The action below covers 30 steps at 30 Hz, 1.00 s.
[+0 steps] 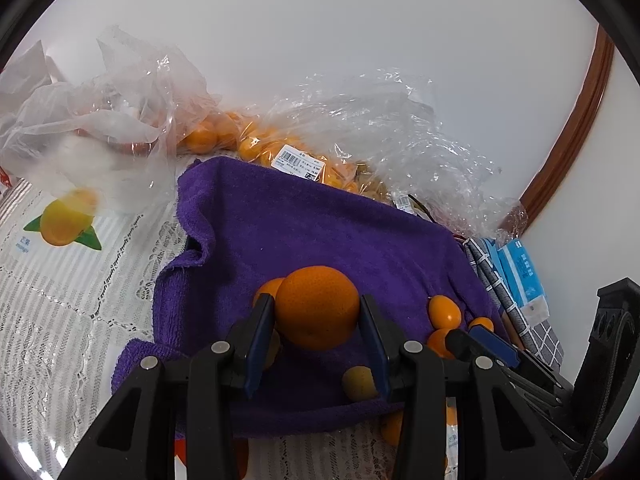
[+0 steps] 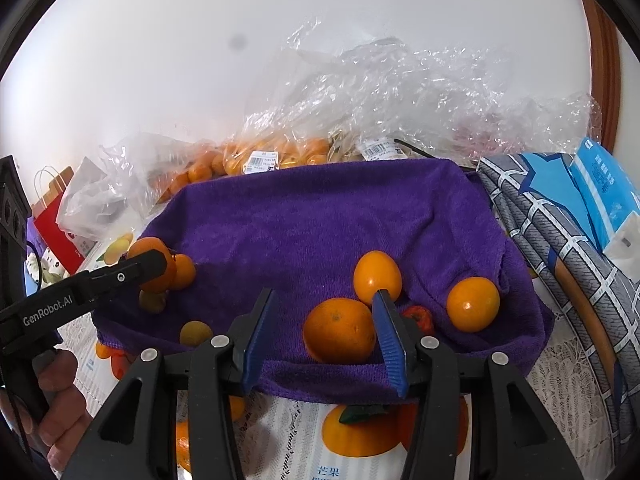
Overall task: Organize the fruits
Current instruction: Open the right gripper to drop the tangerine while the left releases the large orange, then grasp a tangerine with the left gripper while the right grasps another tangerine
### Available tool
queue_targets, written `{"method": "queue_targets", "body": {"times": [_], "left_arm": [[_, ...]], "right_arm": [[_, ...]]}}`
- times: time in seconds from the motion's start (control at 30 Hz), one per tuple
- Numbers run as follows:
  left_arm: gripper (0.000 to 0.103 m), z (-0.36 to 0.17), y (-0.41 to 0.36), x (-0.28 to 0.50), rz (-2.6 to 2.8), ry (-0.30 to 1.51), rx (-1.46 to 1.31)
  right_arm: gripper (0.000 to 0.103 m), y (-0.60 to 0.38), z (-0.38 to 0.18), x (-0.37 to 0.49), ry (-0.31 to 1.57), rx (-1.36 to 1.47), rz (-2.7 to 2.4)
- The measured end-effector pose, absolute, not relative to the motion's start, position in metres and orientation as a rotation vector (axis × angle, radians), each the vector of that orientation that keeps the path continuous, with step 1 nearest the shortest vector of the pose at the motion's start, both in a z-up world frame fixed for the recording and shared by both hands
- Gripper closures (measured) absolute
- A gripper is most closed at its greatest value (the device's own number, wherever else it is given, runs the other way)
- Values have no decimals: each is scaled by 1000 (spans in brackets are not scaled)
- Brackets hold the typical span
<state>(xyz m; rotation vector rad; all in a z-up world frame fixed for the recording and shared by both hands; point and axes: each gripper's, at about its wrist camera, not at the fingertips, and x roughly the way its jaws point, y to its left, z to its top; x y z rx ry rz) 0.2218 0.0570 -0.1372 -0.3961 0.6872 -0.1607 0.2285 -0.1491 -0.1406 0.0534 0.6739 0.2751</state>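
Observation:
A purple towel (image 1: 300,232) (image 2: 320,216) lies on the table with loose fruit on it. My left gripper (image 1: 316,300) is shut on a large orange (image 1: 318,308), with a pad against each side. In the right wrist view one of its fingers (image 2: 148,264) covers part of that orange (image 2: 146,246). My right gripper (image 2: 324,296) is open. Another orange (image 2: 339,330) rests on the towel between its fingers, close to the right pad and apart from the left. Two small yellow-orange fruits (image 2: 377,272) (image 2: 473,304) and a small red fruit (image 2: 420,316) lie just beyond.
Small brownish fruits (image 2: 195,332) (image 1: 359,382) sit near the towel's front edge. Clear bags of oranges (image 1: 296,148) (image 2: 260,156) line the wall behind. A blue tissue pack (image 2: 604,196) on checked cloth (image 2: 560,240) crowds the right. A red paper bag (image 2: 52,224) stands left. A hand (image 2: 60,408) holds the left gripper.

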Motion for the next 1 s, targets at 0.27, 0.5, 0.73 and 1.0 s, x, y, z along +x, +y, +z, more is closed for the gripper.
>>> {"method": "queue_targets", "body": {"times": [0.27, 0.5, 0.73, 1.0], "left_arm": [[57, -136, 52, 221, -165, 681, -373], [56, -133, 52, 219, -164, 670, -374], [54, -131, 52, 217, -149, 650, -356], [54, -125, 51, 211, -116, 615, -323]], "right_arm": [[54, -151, -138, 225, 659, 56, 268], [53, -158, -138, 227, 662, 77, 255], [51, -156, -134, 221, 622, 62, 259], [49, -157, -134, 216, 605, 55, 249]]}}
